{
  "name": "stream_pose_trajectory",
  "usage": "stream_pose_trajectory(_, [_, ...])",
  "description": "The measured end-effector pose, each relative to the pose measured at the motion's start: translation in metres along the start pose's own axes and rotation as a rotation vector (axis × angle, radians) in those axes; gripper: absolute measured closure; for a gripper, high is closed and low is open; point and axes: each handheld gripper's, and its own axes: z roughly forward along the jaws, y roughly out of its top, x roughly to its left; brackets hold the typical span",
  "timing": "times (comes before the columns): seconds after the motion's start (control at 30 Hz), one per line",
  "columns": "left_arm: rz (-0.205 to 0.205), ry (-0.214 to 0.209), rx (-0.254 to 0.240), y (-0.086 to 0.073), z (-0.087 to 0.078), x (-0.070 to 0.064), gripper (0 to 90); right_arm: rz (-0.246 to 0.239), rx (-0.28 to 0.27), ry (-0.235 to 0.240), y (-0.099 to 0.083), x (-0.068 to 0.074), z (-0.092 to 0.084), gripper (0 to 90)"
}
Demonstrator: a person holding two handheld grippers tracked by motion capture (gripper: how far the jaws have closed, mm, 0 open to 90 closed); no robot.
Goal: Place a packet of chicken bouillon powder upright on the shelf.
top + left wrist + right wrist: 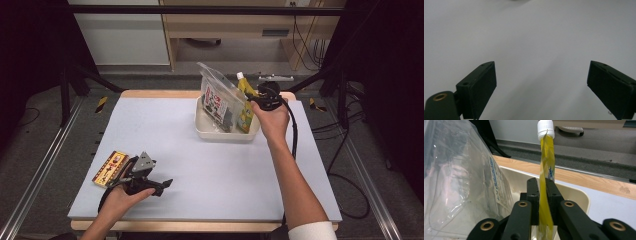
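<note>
The right gripper (542, 195) has its jaws pressed flat on a yellow pouch (546, 165) — upright, white cap on top — standing in the white tub (210, 131) beside a clear bag (216, 95). Best to keep it vertical and settle its base before letting go. The left gripper (541, 82) hangs open over the bare surface (165, 125), near a snack packet (110, 167).

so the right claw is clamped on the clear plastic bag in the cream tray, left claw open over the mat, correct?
Not the bag. The right claw is clamped on the yellow white-capped pouch, as the right gripper view shows. The rest holds.
</note>
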Motion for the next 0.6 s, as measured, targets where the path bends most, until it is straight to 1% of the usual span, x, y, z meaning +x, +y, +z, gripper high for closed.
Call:
stream_pose_trajectory(0.07, [0.000,0.001,-0.001,0.000,-0.001,0.001,8.5,-0.008,-0.012,-0.005,-0.001,0.001,-0.003,77.6])
stream_pose_trajectory(0.1, [0.000,0.001,-0.001,0.000,-0.001,0.001,8.5,-0.008,-0.012,-0.005,-0.001,0.001,-0.003,77.6])
stream_pose_trajectory(0.13, [-0.001,0.003,-0.002,0.000,-0.001,0.001,8.5,-0.017,-0.024,-0.011,-0.001,0.002,-0.006,72.8])
stream_pose_trajectory(0.17, [-0.001,0.002,-0.001,0.000,-0.001,0.002,8.5,-0.017,-0.024,-0.011,-0.001,0.002,-0.006,72.8])
stream_pose_trajectory(0.2, [-0.004,0.004,-0.002,-0.001,-0.002,0.002,8.5,-0.036,-0.033,-0.014,-0.002,0.004,-0.011,69.8])
stream_pose_trajectory(0.23, [-0.004,0.004,-0.003,0.000,-0.002,0.002,8.5,-0.047,-0.038,-0.012,-0.002,0.004,-0.014,68.6])
stream_pose_trajectory(0.27, [-0.004,0.004,-0.003,0.000,-0.002,0.002,8.5,-0.047,-0.038,-0.012,-0.002,0.004,-0.014,68.6])
stream_pose_trajectory(0.3, [-0.004,0.005,-0.003,0.000,-0.002,0.002,8.4,-0.060,-0.041,-0.013,-0.004,0.005,-0.020,64.9])
stream_pose_trajectory(0.37, [0.004,0.010,0.001,0.000,-0.001,0.001,8.3,-0.075,-0.038,-0.023,-0.007,0.006,-0.026,60.4])
stream_pose_trajectory(0.4, [0.005,0.010,0.003,0.000,-0.001,0.001,8.3,-0.080,-0.045,-0.030,-0.008,0.006,-0.029,58.9])
stream_pose_trajectory(0.53, [0.008,0.018,0.004,0.000,-0.001,0.001,8.2,-0.089,-0.055,-0.035,-0.017,0.007,-0.041,53.0])
stream_pose_trajectory(0.6, [0.009,0.022,0.004,0.000,-0.001,0.001,8.2,-0.092,-0.046,-0.036,-0.023,0.008,-0.046,48.0])
